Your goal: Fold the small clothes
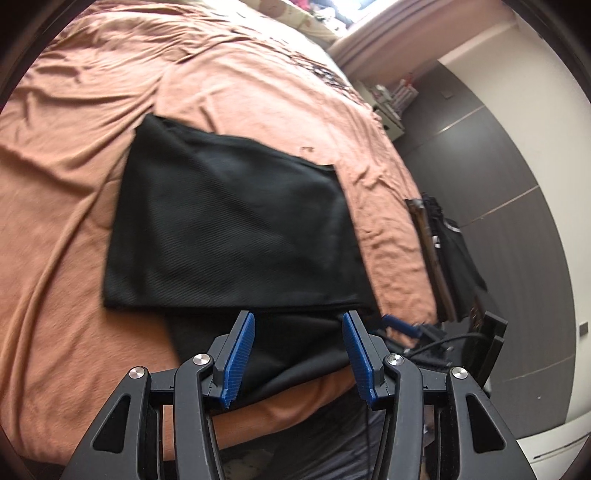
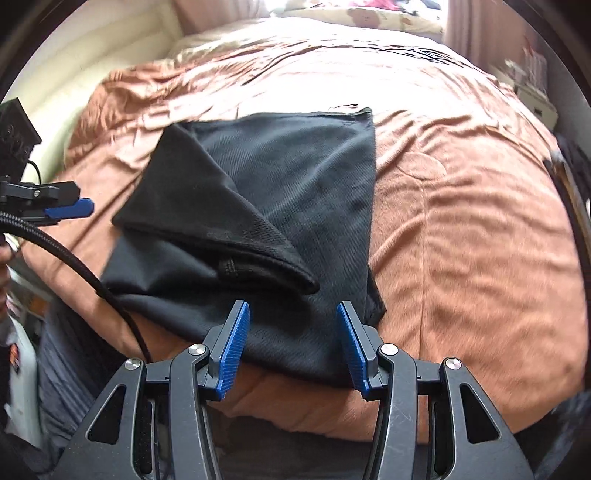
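A black garment (image 1: 229, 221) lies folded flat on the orange bedspread (image 1: 74, 192), its near part reaching the bed's front edge. In the right wrist view the same garment (image 2: 295, 173) has a flap turned over on the left, with a hem seam showing. My left gripper (image 1: 298, 317) hovers over the garment's near edge, open, and its blue pads (image 1: 242, 350) touch no cloth. My right gripper (image 2: 291, 306) is also open, above the near right corner, with nothing pinched. Each view catches the other gripper at its side: the right gripper (image 1: 402, 326) and the left gripper (image 2: 70, 208).
Patterned pillows (image 2: 369, 16) lie at the head of the bed. Right of the bed are a dark wardrobe (image 1: 517, 177), a small cluttered shelf (image 1: 391, 99) and dark items leaning at the bedside (image 1: 450, 243). A black cable (image 2: 74, 266) trails from the left gripper. Grey trousers (image 2: 66, 369) show below.
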Demonstrator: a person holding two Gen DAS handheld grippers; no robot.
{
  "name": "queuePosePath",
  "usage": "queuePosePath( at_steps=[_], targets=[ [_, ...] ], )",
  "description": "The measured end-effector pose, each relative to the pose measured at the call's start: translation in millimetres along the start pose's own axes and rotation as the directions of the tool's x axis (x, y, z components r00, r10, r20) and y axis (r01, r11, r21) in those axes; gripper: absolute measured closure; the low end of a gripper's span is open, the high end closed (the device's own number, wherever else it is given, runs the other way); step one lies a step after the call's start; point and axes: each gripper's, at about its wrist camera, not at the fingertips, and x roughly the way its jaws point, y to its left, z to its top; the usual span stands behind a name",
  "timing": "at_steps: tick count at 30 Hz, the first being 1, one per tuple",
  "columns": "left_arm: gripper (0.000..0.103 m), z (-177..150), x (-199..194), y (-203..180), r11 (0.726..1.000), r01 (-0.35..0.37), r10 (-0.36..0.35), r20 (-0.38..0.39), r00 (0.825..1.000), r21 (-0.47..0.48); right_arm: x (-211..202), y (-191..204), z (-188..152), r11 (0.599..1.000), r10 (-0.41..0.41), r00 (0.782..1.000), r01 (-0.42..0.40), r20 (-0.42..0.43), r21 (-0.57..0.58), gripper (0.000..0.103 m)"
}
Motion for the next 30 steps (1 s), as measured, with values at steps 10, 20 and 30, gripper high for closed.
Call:
queuePosePath(
  at_steps=[10, 20, 30],
  targets=[
    [0.052, -27.4, 15.4, 48.9, 0.993, -0.076, 0.072, -0.044, 0.996, -0.094, 33.7, 38.7, 22.8, 0.972, -0.094, 0.994, 0.078, -0.059, -0.221, 0.056],
    [0.062, -42.5, 34.6, 56.4, 0.986, -0.152, 0.147, -0.077, 0.986, -0.069, 25.5, 32.2, 40.6, 0.971, -0.041, 0.999, 0.037, -0.011, -0.237, 0.066],
    [0.078, -47.0, 29.2, 69.0, 0.984, -0.16, 0.155, -0.071, 0.985, -0.076, 37.6, 13.5, 47.0, 0.988, 0.02, 0.998, -0.028, -0.056, -0.154, 0.076]
  ],
)
